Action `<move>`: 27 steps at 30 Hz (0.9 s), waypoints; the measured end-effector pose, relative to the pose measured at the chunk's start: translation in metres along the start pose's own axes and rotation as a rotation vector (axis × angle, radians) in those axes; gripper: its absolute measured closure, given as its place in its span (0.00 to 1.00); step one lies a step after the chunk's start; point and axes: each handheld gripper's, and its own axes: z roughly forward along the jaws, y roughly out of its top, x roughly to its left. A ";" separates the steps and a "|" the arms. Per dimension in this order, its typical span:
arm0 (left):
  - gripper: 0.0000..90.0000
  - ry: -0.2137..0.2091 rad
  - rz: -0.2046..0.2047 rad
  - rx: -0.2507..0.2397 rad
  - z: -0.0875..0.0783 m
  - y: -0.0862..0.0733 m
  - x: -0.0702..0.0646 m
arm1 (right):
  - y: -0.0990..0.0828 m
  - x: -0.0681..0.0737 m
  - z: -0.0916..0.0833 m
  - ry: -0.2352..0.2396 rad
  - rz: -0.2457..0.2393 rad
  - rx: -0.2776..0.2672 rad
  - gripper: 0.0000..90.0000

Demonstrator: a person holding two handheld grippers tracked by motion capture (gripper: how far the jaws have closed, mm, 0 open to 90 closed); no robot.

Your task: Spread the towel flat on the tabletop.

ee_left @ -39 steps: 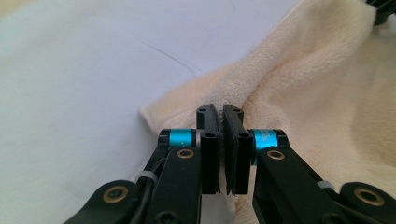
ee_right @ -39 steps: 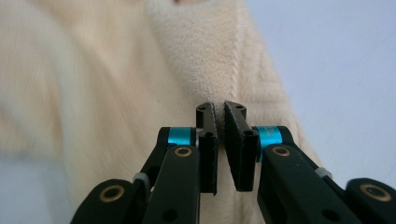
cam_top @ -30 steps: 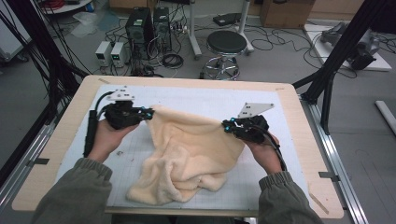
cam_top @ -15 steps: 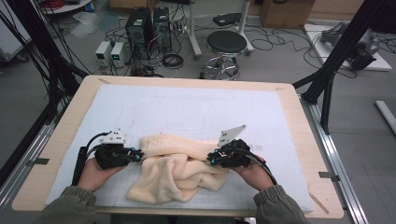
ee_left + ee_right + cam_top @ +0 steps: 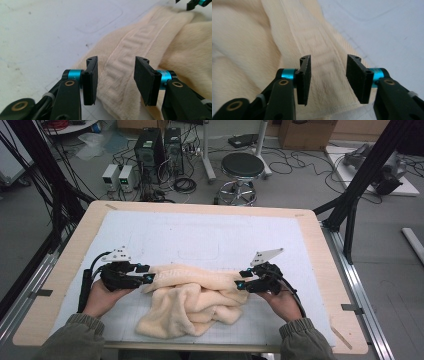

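Both grippers' fingers (image 5: 91, 80), just opening, straddle the towel (image 5: 192, 302) unclamped; table (image 5: 210, 232) apparently unobstructed.

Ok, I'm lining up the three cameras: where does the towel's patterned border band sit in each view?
High view: patterned border band along the towel's far edge, between both grippers.
Left gripper view: it runs from between the jaws toward top right.
Right gripper view: it runs from between the jaws toward top left.
Shared landmark: white mat.
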 end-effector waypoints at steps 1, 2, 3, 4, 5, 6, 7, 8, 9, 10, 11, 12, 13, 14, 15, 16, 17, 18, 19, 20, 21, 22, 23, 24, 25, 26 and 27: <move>0.63 0.003 0.001 0.011 0.004 -0.002 0.000 | -0.002 0.002 0.005 -0.007 -0.002 0.021 0.57; 0.63 0.010 0.002 0.028 0.008 -0.005 0.000 | -0.003 0.003 0.009 -0.010 -0.006 0.026 0.57; 0.63 0.014 -0.001 0.046 0.011 -0.007 0.000 | -0.007 0.004 0.017 -0.018 -0.009 0.055 0.57; 0.63 0.016 -0.007 0.058 0.015 -0.009 0.001 | -0.007 0.004 0.017 -0.018 -0.009 0.055 0.57; 0.64 0.012 -0.016 0.071 0.020 -0.012 0.001 | -0.011 0.005 0.021 -0.018 -0.004 0.071 0.59; 0.64 0.013 -0.013 0.081 0.023 -0.014 0.001 | -0.015 0.005 0.024 -0.015 0.005 0.060 0.63; 0.65 0.013 0.001 0.089 0.025 -0.014 0.000 | -0.017 0.005 0.024 -0.008 0.009 0.038 0.67; 0.67 0.013 0.012 0.093 0.026 -0.014 -0.002 | -0.019 0.006 0.024 0.003 0.022 0.029 0.72; 0.68 0.011 0.018 0.098 0.028 -0.014 -0.003 | -0.020 0.006 0.024 0.020 0.022 0.021 0.79; 0.71 0.017 0.022 0.099 0.029 -0.014 -0.004 | -0.021 0.008 0.023 0.015 0.010 0.014 0.82; 0.75 0.025 0.028 0.099 0.030 -0.015 -0.005 | -0.021 0.009 0.023 0.007 -0.002 0.010 0.86; 0.78 0.033 0.027 0.095 0.031 -0.015 -0.005 | -0.020 0.009 0.023 0.008 -0.006 0.011 0.87; 0.81 0.043 0.026 0.092 0.031 -0.015 -0.007 | -0.020 0.009 0.024 0.009 -0.006 0.009 0.89; 0.84 0.051 0.035 0.093 0.031 -0.015 -0.007 | -0.020 0.009 0.024 0.010 -0.005 0.007 0.90; 0.85 0.058 0.038 0.091 0.031 -0.015 -0.008 | -0.020 0.009 0.023 0.013 -0.005 0.005 0.91; 0.88 0.064 0.045 0.091 0.030 -0.014 -0.009 | -0.019 0.009 0.021 0.008 -0.006 0.005 0.91; 0.90 0.073 0.044 0.085 0.029 -0.014 -0.010 | -0.019 0.010 0.020 0.005 -0.013 -0.002 0.91; 0.91 0.080 0.048 0.084 0.028 -0.014 -0.010 | -0.019 0.009 0.017 0.001 -0.016 -0.016 0.91; 0.92 0.086 0.047 0.080 0.027 -0.013 -0.009 | -0.018 0.009 0.014 0.001 -0.014 -0.032 0.91; 0.92 0.093 0.041 0.071 0.024 -0.012 -0.009 | -0.018 0.009 0.011 -0.001 -0.006 -0.036 0.91; 0.92 0.099 0.034 0.059 0.022 -0.011 -0.008 | -0.016 0.009 0.007 -0.003 -0.005 -0.052 0.91; 0.93 0.104 0.029 0.048 0.019 -0.009 -0.007 | -0.015 0.008 0.003 -0.007 -0.013 -0.063 0.91; 0.93 0.109 0.024 0.030 0.015 -0.007 -0.007 | -0.012 0.008 0.000 -0.012 -0.014 -0.070 0.91; 0.93 0.112 0.014 0.013 0.012 -0.005 -0.006 | -0.009 0.008 -0.005 -0.017 -0.021 -0.079 0.91; 0.93 0.114 0.009 -0.006 0.008 -0.002 -0.005 | -0.006 0.008 -0.009 -0.029 -0.032 -0.090 0.91; 0.93 0.115 0.000 -0.028 0.004 0.001 -0.004 | -0.002 0.007 -0.013 -0.037 -0.031 -0.103 0.91; 0.93 0.117 -0.001 -0.045 0.000 0.005 -0.004 | 0.001 0.006 -0.018 -0.041 -0.035 -0.115 0.91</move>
